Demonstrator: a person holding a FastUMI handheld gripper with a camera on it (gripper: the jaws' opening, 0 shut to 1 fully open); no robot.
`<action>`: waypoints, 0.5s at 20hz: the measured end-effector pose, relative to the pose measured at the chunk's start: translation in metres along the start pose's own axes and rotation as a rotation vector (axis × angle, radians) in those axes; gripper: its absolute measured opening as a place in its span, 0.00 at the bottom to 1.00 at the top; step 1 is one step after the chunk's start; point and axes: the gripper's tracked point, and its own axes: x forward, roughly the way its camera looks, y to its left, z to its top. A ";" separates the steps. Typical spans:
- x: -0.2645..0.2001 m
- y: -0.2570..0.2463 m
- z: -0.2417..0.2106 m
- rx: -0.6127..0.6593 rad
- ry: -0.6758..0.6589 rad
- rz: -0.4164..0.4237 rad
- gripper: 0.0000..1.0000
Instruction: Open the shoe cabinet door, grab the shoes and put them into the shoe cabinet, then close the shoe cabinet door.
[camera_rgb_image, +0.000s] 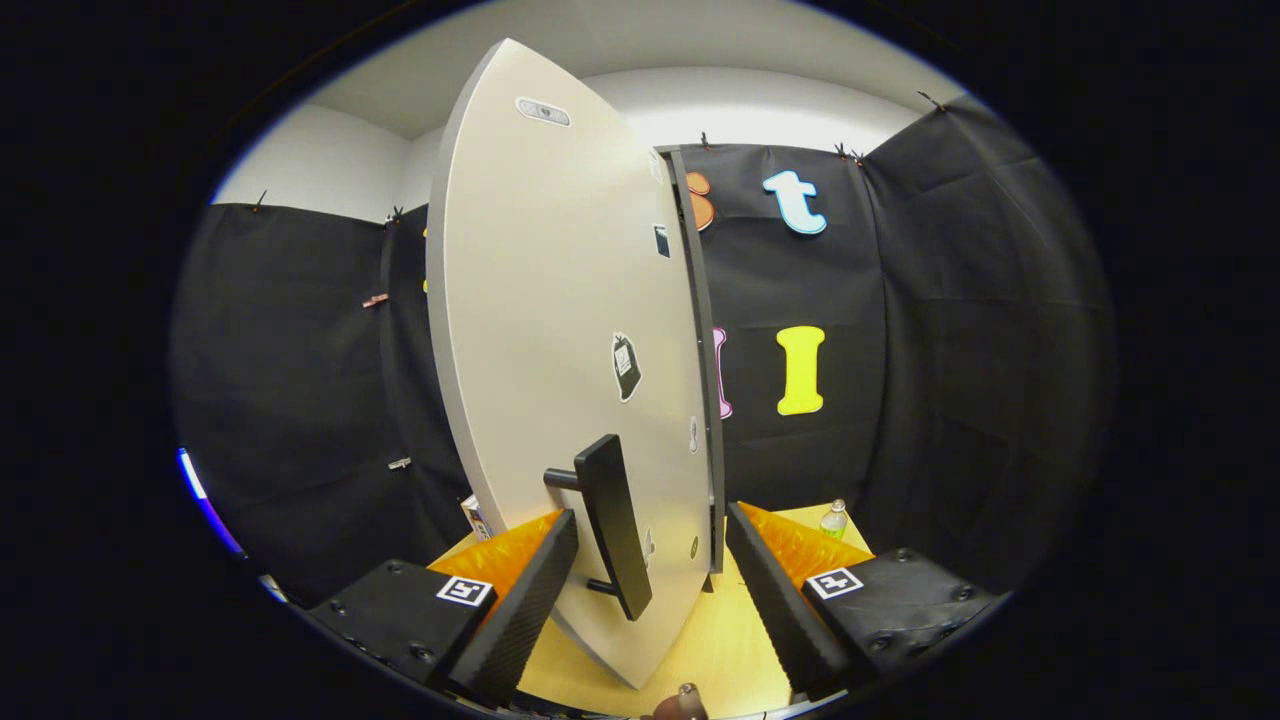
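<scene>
Tool (650, 590) wide open, cabinet door (560, 330) handle (612, 522) between fingers, untouched

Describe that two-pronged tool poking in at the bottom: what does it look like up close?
It is a handheld gripper with two wedge-shaped fingers, whose inner faces carry a fine ribbed grip texture. Each finger is fixed to a blocky black mount fastened with round screws, and each mount bears a small square black-and-white marker. The fingers stand apart, with the cabinet door and its dark bar handle between them.
</scene>
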 end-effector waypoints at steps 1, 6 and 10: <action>0.004 0.011 -0.001 -0.003 -0.003 -0.010 0.98; 0.032 0.064 -0.011 0.010 -0.017 -0.052 0.98; 0.060 0.103 -0.022 0.009 -0.008 -0.061 0.98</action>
